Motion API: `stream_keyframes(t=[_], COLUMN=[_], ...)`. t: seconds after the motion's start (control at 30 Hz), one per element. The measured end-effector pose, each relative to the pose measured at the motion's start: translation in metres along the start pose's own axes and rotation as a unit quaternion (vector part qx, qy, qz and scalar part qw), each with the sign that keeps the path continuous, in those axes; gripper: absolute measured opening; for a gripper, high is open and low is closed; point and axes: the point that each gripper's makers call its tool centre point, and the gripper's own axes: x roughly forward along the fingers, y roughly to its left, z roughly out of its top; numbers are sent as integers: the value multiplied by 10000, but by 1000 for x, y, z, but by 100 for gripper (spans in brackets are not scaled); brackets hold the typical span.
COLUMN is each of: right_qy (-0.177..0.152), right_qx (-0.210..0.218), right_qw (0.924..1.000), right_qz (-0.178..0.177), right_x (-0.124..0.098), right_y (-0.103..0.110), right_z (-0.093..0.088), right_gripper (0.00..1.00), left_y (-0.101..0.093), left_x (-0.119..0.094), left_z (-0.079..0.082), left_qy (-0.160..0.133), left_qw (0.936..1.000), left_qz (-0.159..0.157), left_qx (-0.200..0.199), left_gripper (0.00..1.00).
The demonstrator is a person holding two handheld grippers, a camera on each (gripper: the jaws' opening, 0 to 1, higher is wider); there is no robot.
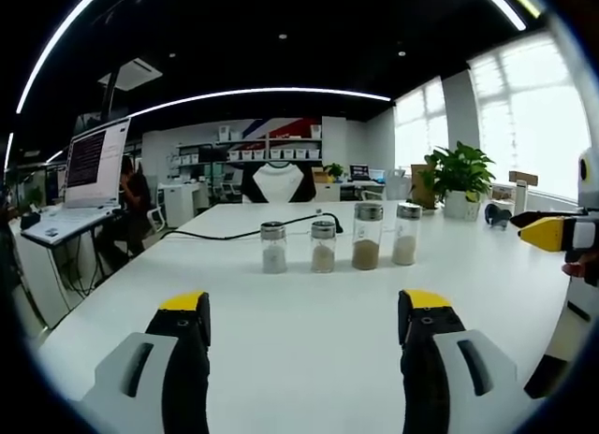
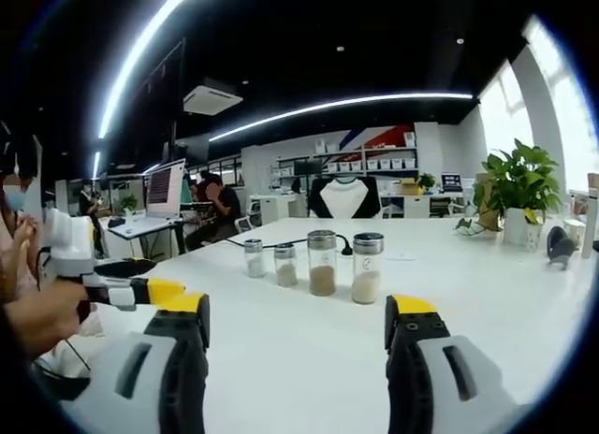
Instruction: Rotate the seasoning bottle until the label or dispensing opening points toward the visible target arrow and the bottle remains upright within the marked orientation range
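Standing upright in a row on the white desk (image 1: 281, 350), four seasoning bottles (image 1: 323, 246) await turning, each hand-held gripper (image 1: 304, 326) (image 2: 297, 326) spread, holding nothing.

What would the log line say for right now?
left gripper: open, empty | right gripper: open, empty | four seasoning bottles: upright in a row, untouched | white table

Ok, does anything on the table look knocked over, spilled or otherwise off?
Nothing stands out. The four seasoning bottles stand upright in a row on the white table, lids on, with no powder spilled around them. Both tools are open and clear of the bottles.
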Motion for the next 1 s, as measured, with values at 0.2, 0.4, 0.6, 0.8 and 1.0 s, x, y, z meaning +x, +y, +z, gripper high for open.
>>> stream_keyframes(t=[0.2,0.4,0.6,0.8,1.0], right_qy=[20,37,45,71,40], right_qx=[5,51,93,156,219], right_qw=[10000,9999,9999,9998,9997], right_qz=[60,94,109,141,122], right_x=[0,0,2,7,9], right_y=[2,1,-1,-6,-10], right_z=[-1,-4,-7,-12,-12], right_gripper=[74,71,71,70,69], left_y=[-1,-3,-1,3,-2], left_x=[1,2,8,19,30], left_z=[-2,-4,-10,-12,-15], left_qy=[12,30,75,86,-38], left_qw=[10000,10000,10000,9999,9996], left_qz=[-17,-43,-50,-63,-188], left_qx=[-5,-8,13,51,198], left_gripper=[87,86,86,86,82])
